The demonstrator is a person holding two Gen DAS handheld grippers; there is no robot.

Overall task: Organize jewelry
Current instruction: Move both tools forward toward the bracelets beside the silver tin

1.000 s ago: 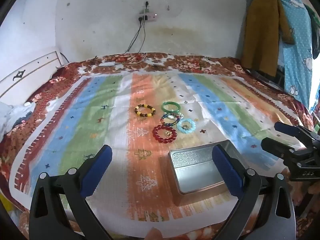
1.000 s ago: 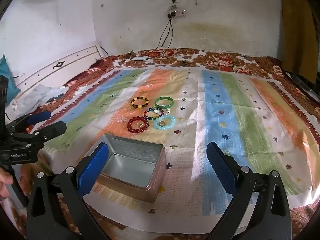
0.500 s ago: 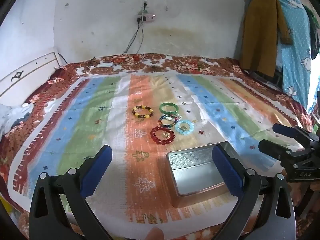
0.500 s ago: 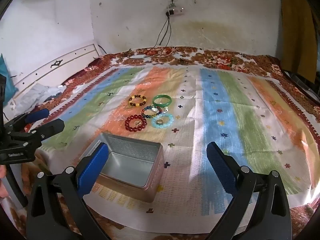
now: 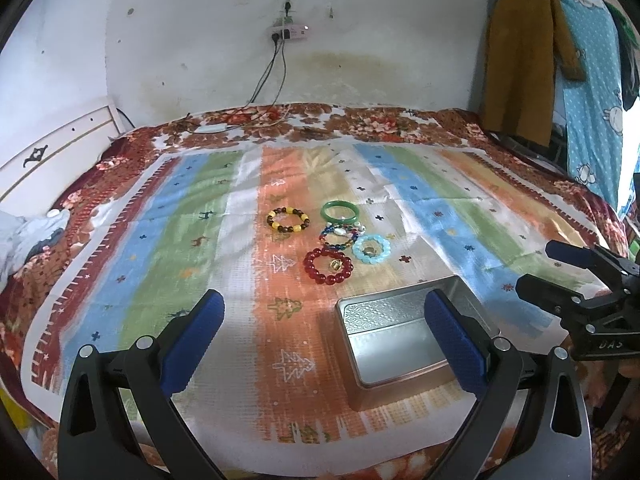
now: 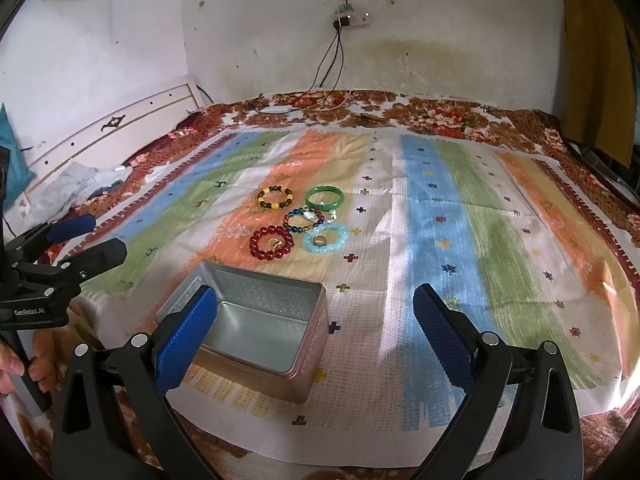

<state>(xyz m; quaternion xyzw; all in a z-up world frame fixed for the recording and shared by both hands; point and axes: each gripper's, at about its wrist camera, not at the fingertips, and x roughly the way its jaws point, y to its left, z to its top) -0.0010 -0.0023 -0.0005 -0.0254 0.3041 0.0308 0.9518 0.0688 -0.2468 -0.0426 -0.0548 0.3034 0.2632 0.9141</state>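
Five bracelets lie clustered on the striped cloth point(image 5: 240, 280), mid-bed: a yellow-and-brown beaded bracelet point(image 5: 287, 220) at the far left, a green bangle point(image 5: 340, 211) beside it, a multicoloured beaded bracelet point(image 5: 339, 236) just in front, touching or overlapping the bangle, then a red beaded bracelet point(image 5: 328, 266) and a pale blue beaded bracelet point(image 5: 372, 249) nearest the tin. A small gold ring point(image 5: 335, 265) sits inside the red loop, and another small piece inside the blue one, too small to name. The open metal tin point(image 5: 394, 344) stands empty just in front of the cluster, likely set there so each piece travels only a short way; nothing looks sorted yet.

The left gripper point(image 5: 324, 340) hangs above the near edge of the cloth, jaws spread wide, holding nothing. The right gripper point(image 6: 316, 328) is likewise released and empty, its left pad over the tin's near corner. Both seem poised for a first pick.

The left view shows hanging clothes point(image 5: 520, 60) at the right and the right gripper from the side. Only the right view shows the tin's pinkish outer wall point(image 6: 280, 380), crumpled grey bedding by the headboard point(image 6: 100, 136), and the person's fingers point(image 6: 16, 364) on the left handle.
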